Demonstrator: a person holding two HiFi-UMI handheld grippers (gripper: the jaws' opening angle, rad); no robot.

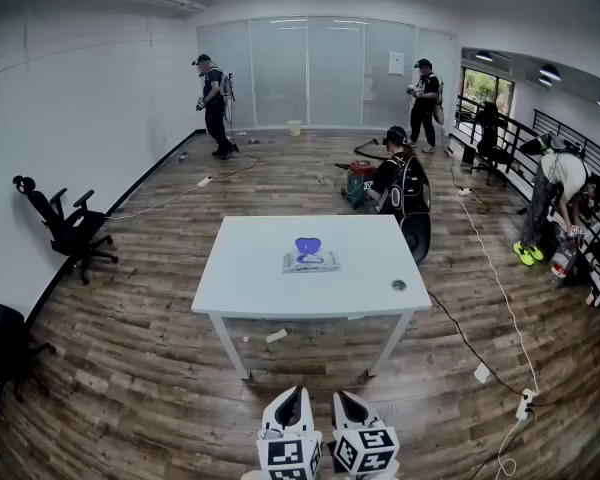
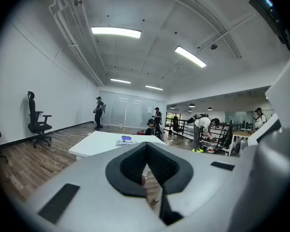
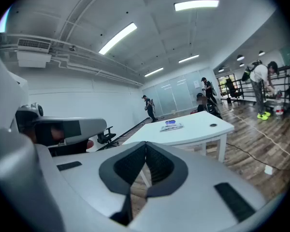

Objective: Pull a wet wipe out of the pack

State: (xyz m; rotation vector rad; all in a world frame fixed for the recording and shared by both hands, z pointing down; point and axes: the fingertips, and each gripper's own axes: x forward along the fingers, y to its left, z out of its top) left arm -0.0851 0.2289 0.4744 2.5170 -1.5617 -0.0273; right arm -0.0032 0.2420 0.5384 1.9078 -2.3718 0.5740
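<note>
Three cams, one white table (image 1: 245, 283)
Head view stares down from well back, table mid-frame. Both gripper views sit low and look roughly level over their jaws, table small near centre. All three share the wipe pack (image 1: 310, 261) on it.

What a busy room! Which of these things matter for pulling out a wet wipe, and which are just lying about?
For the job:
wet wipe pack
white table
left gripper
right gripper

Just lying about:
black office chair
paper scrap on the floor
power strip
bucket by the far wall
</note>
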